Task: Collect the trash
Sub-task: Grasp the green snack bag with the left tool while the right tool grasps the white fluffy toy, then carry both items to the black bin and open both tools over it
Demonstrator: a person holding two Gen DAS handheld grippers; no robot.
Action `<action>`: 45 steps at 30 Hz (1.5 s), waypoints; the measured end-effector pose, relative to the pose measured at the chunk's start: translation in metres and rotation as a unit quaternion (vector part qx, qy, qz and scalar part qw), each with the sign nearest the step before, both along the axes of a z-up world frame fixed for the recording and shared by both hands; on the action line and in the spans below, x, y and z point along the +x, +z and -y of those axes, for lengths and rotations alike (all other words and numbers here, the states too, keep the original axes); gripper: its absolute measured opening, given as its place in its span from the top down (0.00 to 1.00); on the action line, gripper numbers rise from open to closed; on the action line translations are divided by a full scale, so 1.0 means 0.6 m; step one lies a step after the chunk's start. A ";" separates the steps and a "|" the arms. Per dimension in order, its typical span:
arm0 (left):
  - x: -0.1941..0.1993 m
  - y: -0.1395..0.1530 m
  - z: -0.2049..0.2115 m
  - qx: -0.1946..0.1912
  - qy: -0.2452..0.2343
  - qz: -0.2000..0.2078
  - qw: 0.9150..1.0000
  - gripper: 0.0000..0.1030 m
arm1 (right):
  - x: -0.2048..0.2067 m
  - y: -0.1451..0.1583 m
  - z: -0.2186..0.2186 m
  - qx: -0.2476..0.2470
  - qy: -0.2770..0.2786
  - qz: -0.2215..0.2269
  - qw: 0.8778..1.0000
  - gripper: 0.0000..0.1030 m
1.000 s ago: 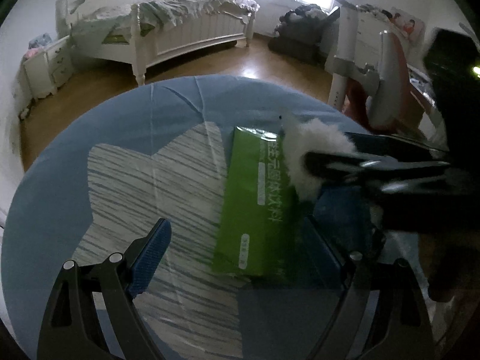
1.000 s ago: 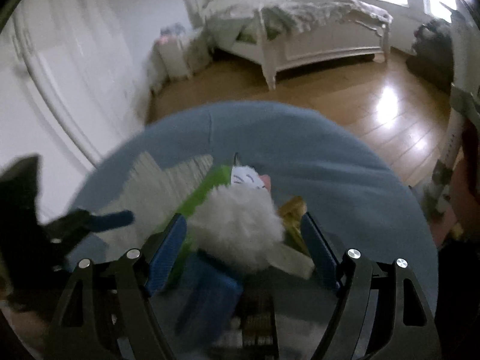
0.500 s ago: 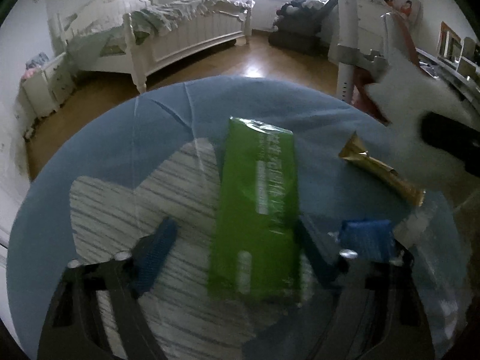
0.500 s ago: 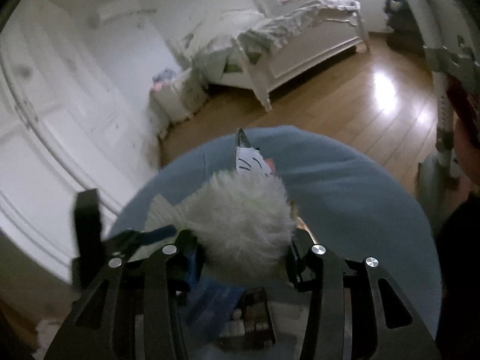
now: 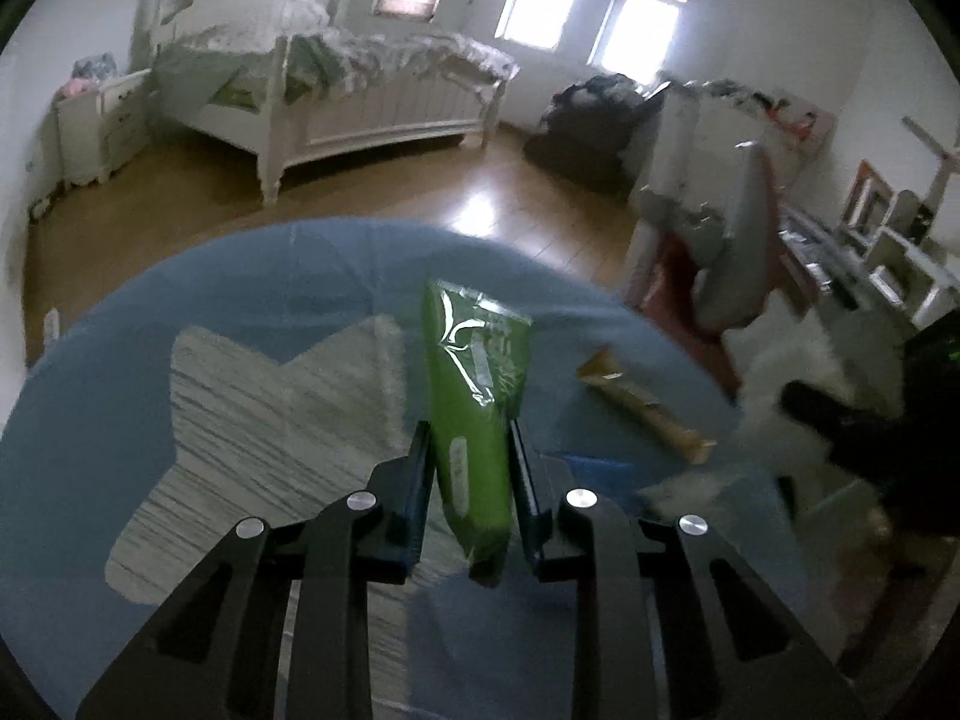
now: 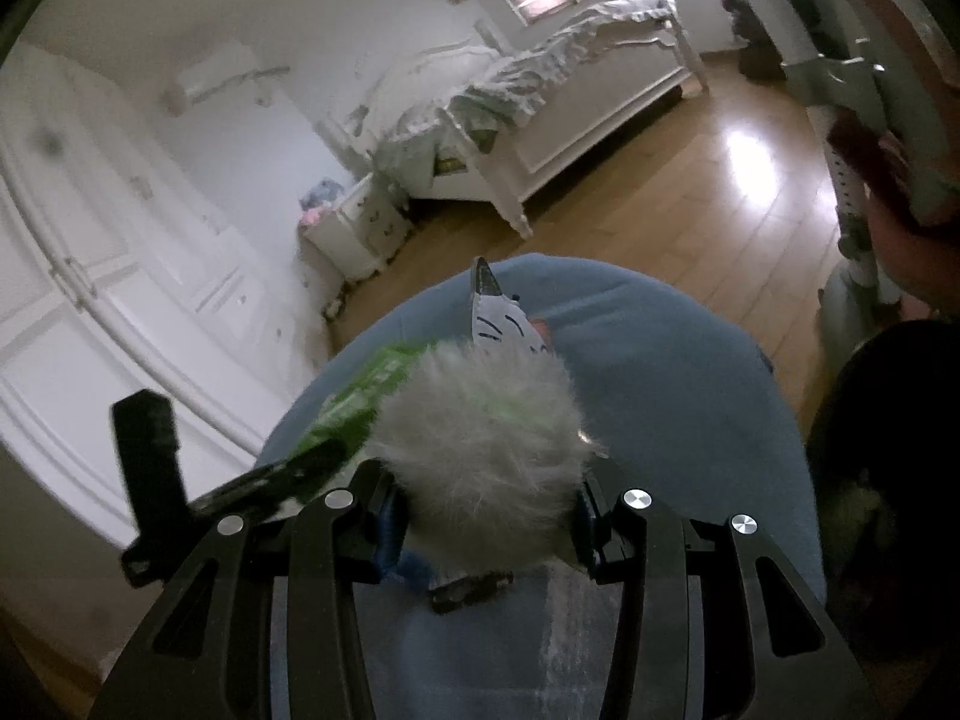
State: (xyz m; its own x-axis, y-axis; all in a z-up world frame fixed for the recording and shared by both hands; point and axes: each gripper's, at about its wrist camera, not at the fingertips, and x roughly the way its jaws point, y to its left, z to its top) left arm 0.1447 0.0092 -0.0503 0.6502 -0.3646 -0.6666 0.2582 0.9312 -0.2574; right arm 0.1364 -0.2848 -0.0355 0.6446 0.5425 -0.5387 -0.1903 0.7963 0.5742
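My left gripper (image 5: 469, 450) is shut on a green plastic packet (image 5: 474, 396) and holds it tilted up off the round blue table (image 5: 240, 288). A gold wrapper (image 5: 645, 414) lies on the table to its right, with a blue scrap (image 5: 600, 468) nearer. My right gripper (image 6: 486, 498) is shut on a white fluffy ball with a small printed paper tag (image 6: 480, 438), held above the table. That ball also shows at the right in the left wrist view (image 5: 792, 372). The green packet shows at the left in the right wrist view (image 6: 360, 396).
A grey striped cross-shaped mat (image 5: 252, 420) covers the table's left part. A white bed (image 5: 336, 102) and nightstand (image 5: 102, 120) stand beyond on the wooden floor. A chair (image 5: 738, 252) and cluttered desk (image 5: 870, 264) are at the right. White wardrobe doors (image 6: 90, 252) stand left.
My left gripper has closed on the green packet and lifted it off the table. My right gripper has closed on the fluffy ball and raised it up and to the right.
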 end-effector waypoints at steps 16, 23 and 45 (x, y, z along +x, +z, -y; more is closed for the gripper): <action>-0.027 0.079 0.299 -0.045 -0.160 0.040 0.985 0.76 | -0.118 0.015 0.291 0.029 -0.171 0.029 0.984 0.57; -0.026 0.057 0.450 -0.057 -0.230 0.024 0.971 0.76 | -0.161 -0.020 0.414 0.033 -0.239 0.019 0.970 0.57; 0.010 -0.059 0.592 -0.019 -0.269 -0.047 0.962 0.76 | -0.171 -0.138 0.494 0.055 -0.276 -0.035 0.959 0.56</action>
State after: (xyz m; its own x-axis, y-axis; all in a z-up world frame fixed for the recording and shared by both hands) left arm 0.1509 -0.3458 -0.0857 0.2970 -0.6564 -0.6935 0.6744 0.6584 -0.3343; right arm 0.0337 -0.5814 -0.1180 0.8140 0.1848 -0.5507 0.2852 0.6988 0.6560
